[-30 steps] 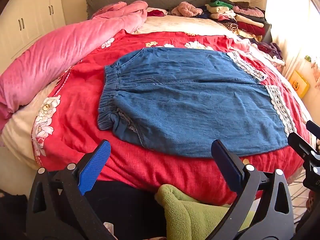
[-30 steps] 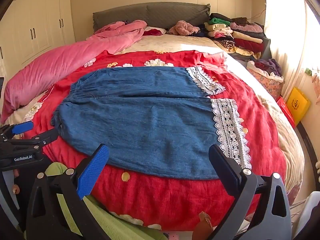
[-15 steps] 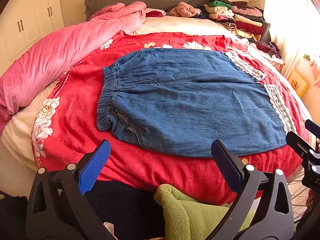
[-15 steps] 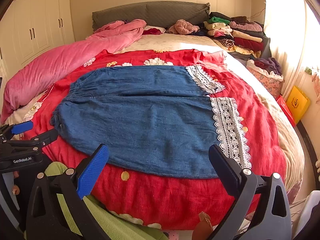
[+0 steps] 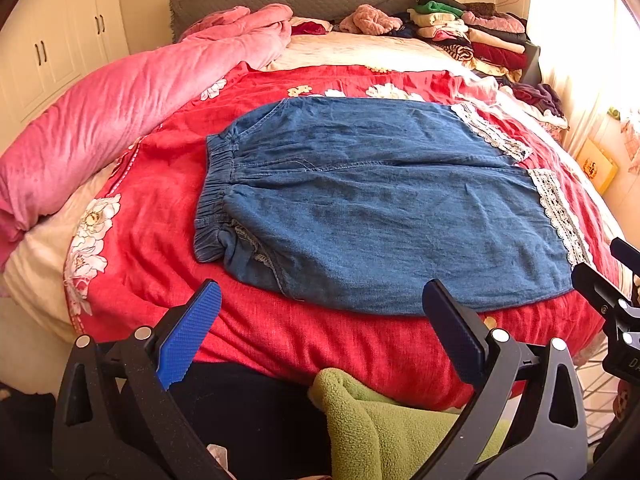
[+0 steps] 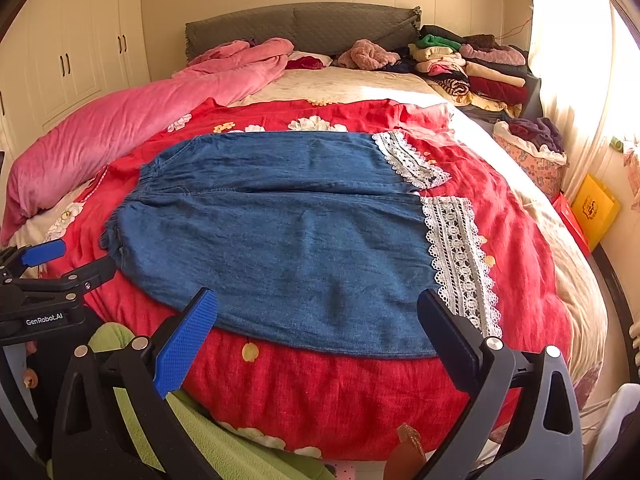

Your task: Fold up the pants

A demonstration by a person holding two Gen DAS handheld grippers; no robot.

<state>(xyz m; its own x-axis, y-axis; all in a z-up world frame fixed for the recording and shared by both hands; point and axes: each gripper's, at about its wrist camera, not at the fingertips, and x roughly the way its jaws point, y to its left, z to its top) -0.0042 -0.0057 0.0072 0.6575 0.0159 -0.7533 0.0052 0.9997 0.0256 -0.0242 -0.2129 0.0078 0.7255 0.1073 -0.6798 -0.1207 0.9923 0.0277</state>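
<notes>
Nearest me, my left claw stood with its blue pads spread wide and nothing between them, held off the near edge of the bed. My right claw was the same: gaping, empty, short of the mattress. Below them showed a green fleece garment.

Past the claws came the red floral blanket draped over the bed's near edge. On it lay the denim pants, spread flat and unfolded, their long axis running left to right across the bed. The gathered elastic waistband pointed left; the two legs pointed right and ended in white lace cuffs. One leg lay near me, the other beyond it, side by side with a seam line between. The near hem lay close to the bed's edge.

Farther left, a pink quilt was bunched along the bed. At the far end stood the grey headboard, with a stack of folded clothes at the far right.
</notes>
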